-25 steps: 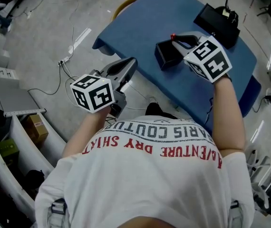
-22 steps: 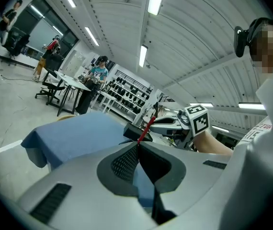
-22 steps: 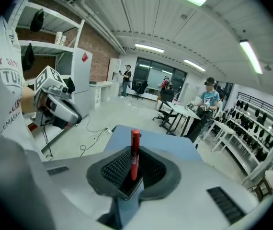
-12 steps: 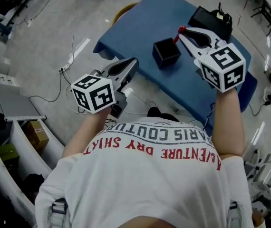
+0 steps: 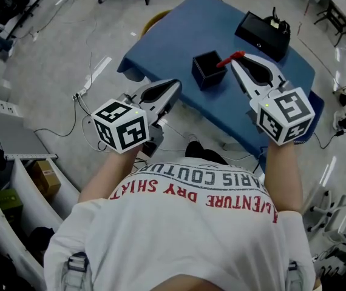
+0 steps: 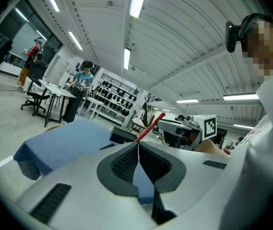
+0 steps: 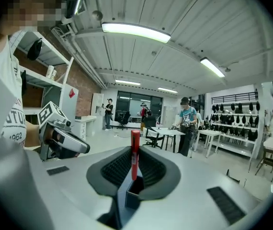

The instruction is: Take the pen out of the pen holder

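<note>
Above the pen holder (image 5: pixel 208 70), the right claw (image 5: pixel 236 63) pinches the red pen (image 5: pixel 226 59), reaching nearly level; left claw (image 5: pixel 174 87) closed, empty.

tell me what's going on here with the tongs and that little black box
A person holds tongs in each hand at a blue table. The right tongs are shut on a red pen, which looks lifted out of the black pen holder just below it. The left tongs are shut and empty, off the table's near edge.
</note>
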`<state>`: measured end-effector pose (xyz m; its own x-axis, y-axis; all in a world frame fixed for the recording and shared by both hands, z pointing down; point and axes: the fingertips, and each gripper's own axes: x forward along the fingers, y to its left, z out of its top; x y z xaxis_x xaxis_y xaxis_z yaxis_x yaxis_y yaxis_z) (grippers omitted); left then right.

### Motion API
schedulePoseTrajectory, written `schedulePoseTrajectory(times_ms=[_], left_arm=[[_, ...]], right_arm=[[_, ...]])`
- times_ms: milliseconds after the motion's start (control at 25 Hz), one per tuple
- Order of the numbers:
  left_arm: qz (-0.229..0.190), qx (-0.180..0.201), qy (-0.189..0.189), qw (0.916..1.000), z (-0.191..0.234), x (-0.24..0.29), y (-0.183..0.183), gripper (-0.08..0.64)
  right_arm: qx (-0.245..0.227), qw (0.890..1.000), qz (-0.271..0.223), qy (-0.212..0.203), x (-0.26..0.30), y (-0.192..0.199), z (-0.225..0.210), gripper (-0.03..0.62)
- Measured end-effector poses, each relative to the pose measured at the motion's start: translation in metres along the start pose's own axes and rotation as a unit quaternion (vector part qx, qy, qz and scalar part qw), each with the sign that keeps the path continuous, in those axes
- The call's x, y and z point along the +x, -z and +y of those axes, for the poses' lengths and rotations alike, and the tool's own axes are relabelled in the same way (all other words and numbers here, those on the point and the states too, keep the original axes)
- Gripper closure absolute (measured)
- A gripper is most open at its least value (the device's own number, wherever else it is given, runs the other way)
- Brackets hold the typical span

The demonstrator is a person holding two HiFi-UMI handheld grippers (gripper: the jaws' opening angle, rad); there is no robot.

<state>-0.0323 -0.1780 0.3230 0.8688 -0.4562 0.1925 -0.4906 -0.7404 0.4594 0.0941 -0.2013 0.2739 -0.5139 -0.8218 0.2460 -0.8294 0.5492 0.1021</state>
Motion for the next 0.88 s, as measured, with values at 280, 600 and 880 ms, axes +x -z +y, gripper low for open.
schedulePoseTrajectory(times_ms=[280, 600, 880], left_arm=[[0.005, 0.001, 0.016, 0.9999, -0.008, -0.002, 0.011, 0.528], [0.027, -0.005, 0.026, 0.9993, -0.008, 0.005, 0.034, 0.528], [0.030, -0.008, 0.026, 0.9992, -0.004, 0.005, 0.040, 0.528]], right_arm=[[0.033, 0.999, -0.017, -0.003, -0.020, 0.035, 0.024, 0.538], [0.079, 0.997, -0.017, -0.016, -0.035, 0.060, 0.043, 0.537], [0.110, 0.993, -0.034, -0.014, -0.040, 0.072, 0.046, 0.538]])
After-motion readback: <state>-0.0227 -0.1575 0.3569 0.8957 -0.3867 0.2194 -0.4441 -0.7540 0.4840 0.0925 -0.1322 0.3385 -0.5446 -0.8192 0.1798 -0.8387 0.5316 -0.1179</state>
